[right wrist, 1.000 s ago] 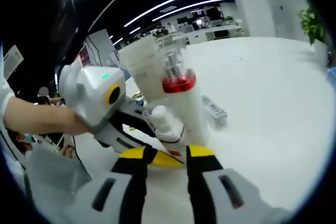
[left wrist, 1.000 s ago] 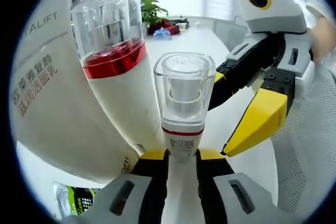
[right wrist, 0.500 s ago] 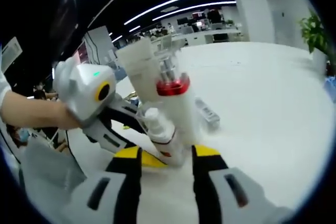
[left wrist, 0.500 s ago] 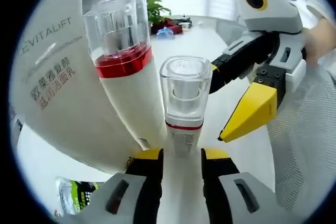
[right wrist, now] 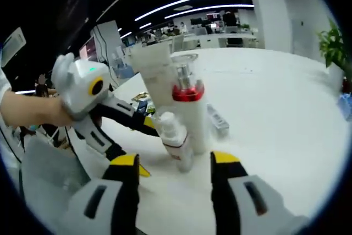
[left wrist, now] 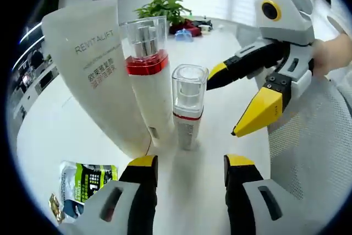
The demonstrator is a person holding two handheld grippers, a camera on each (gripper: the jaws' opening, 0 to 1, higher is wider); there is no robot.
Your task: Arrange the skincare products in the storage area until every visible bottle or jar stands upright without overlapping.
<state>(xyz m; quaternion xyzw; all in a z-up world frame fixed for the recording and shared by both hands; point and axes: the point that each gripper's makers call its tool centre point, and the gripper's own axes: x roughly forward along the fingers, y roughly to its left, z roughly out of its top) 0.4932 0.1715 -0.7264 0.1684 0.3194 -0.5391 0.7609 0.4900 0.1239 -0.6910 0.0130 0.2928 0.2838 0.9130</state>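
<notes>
White table (left wrist: 49,119), upright bottles (left wrist: 188,108).

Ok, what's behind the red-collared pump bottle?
The white tube stands behind the red-collared pump bottle, apparently touching it. Its lower right side is covered by the bottle.
</notes>
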